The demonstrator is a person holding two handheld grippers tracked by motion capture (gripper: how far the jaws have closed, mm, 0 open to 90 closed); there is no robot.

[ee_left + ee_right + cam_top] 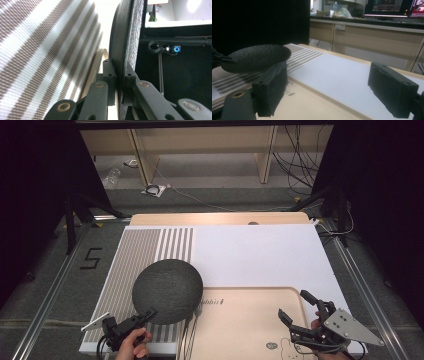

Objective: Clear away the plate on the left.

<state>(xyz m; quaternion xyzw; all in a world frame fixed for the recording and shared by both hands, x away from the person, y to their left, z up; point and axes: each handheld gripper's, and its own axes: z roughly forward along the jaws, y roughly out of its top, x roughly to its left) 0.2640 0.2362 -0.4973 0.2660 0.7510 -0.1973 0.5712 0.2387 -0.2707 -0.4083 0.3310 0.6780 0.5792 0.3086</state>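
A round dark grey textured plate [167, 291] is held above the striped mat, lifted off the table. My left gripper [148, 313] is shut on its near rim; in the left gripper view the plate's edge [125, 45] runs up between the two pads [109, 72]. The right gripper view has the plate [255, 58] at the left, hovering level over the stripes. My right gripper [296, 307] stands open over the wooden tray [250, 320] at the front right, with nothing between its pads [393, 90].
A white board [260, 255] covers the tabletop, with a striped mat [130, 265] on its left part. The pale wooden tray lies at the front middle. Metal rails run along both sides of the table. Cables lie on the floor beyond.
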